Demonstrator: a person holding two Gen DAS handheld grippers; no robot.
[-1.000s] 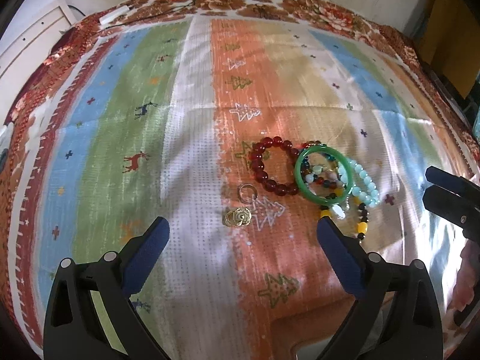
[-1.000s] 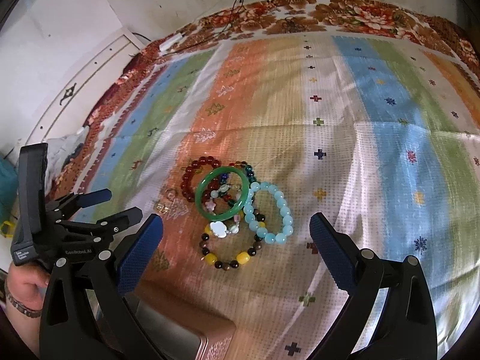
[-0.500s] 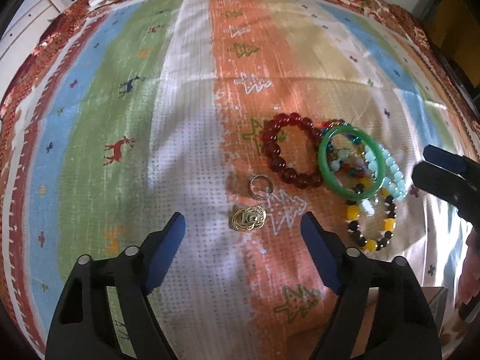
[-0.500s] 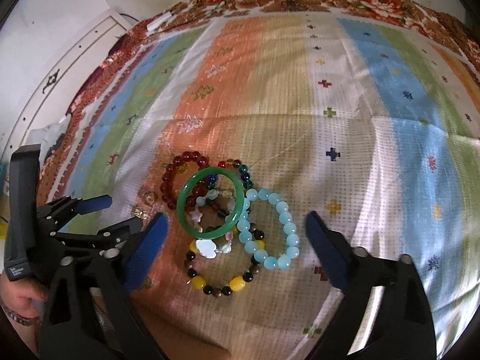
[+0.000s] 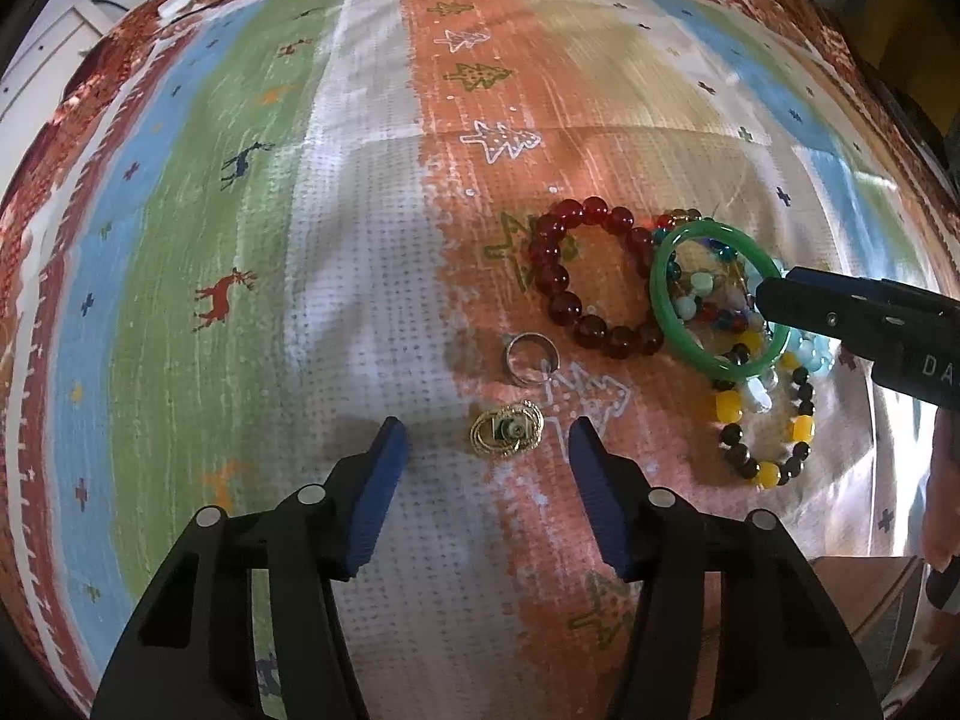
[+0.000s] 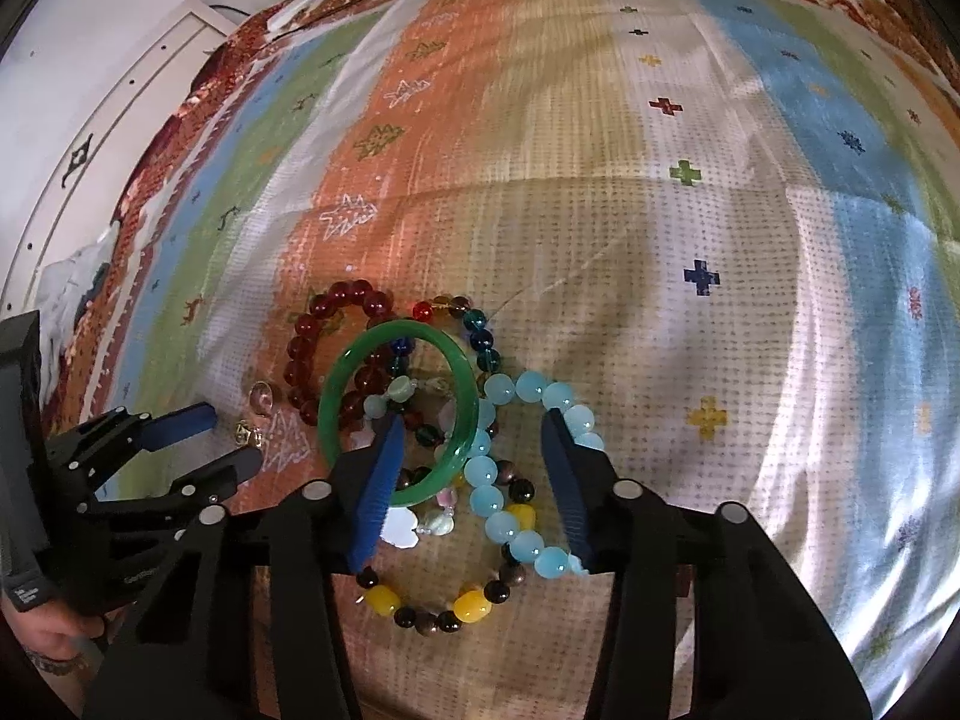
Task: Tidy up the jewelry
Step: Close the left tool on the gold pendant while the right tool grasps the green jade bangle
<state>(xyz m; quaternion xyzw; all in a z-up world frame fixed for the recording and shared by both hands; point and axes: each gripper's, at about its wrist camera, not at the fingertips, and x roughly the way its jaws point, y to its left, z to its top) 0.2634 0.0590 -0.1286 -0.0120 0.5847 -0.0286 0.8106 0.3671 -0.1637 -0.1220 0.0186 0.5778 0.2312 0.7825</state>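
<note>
- My left gripper [image 5: 487,441] sits low in the left wrist view with its blue pads spread apart, nothing between them touching either pad
- The gold ornate ring [image 5: 507,435] lies on the cloth in the gap between those two pads, apart from both
- Just above it in the frame rests a plain silver ring [image 5: 529,358], near the gold one but not touching it
- My right gripper [image 6: 471,459] is also released, its blue pads parted over the heap of bracelets in the lower middle of the right wrist view
- Its left pad [image 6: 381,483] lies across the lower left rim of the green jade bangle [image 6: 399,411]; I cannot tell whether it touches
- Its right pad [image 6: 567,489] sits beside the light blue bead bracelet [image 6: 528,471], overlapping its beads in the view
- The dark red bead bracelet [image 5: 591,276] lies left of the bangle, its right side tucked under the green rim
- A black and yellow bead bracelet [image 6: 447,594] lies lowest in the heap, between my right gripper's arms
- Multicoloured small beads [image 6: 480,330] curve around the bangle's upper right
- Everything rests on a striped patterned tablecloth [image 5: 240,240] with deer and tree motifs
</note>
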